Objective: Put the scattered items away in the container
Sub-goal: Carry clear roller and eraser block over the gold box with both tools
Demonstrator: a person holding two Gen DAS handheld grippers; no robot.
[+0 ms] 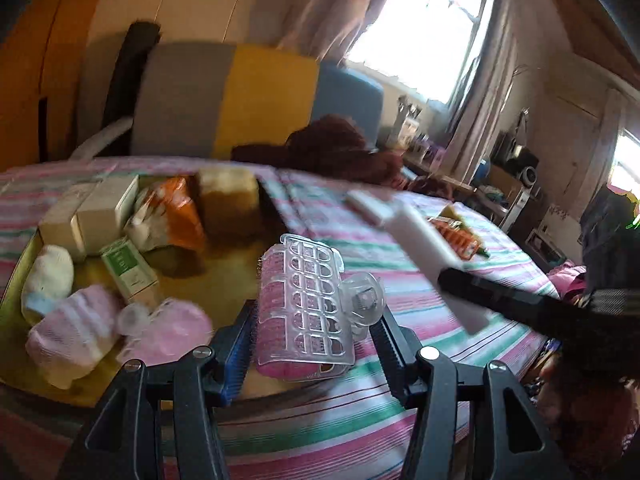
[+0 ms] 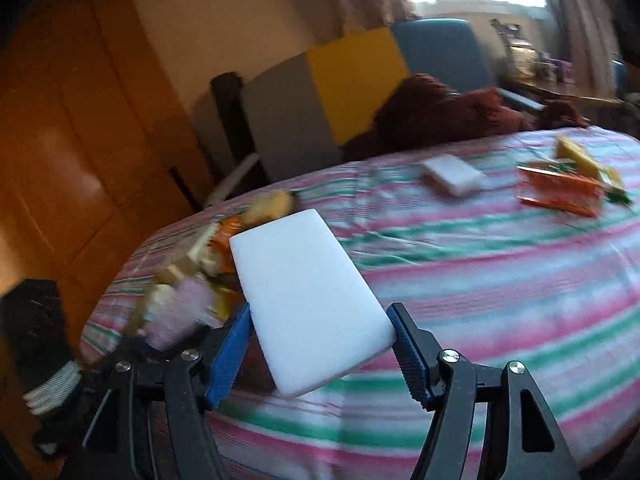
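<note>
My left gripper point(image 1: 312, 340) is shut on a pink hair roller in a clear plastic clip point(image 1: 306, 304). It holds the roller over the near right edge of the gold tray point(image 1: 12, 292). The tray lies on the striped bed and contains boxes, an orange packet, a sponge and rolled socks. My right gripper point(image 2: 320, 344) is shut on a flat white block point(image 2: 308, 300), held above the bed to the right of the tray point(image 2: 224, 300). In the left wrist view that white block point(image 1: 416, 236) reaches in from the right.
A second white block point(image 2: 452, 176), an orange packet point(image 2: 560, 192) and a yellow item point(image 2: 580, 156) lie on the striped bedcover point(image 2: 500, 280). A dark red fuzzy blanket point(image 1: 336, 148) and a grey, yellow and blue headboard point(image 1: 224, 96) are behind. A wooden wardrobe point(image 2: 80, 140) stands on the left.
</note>
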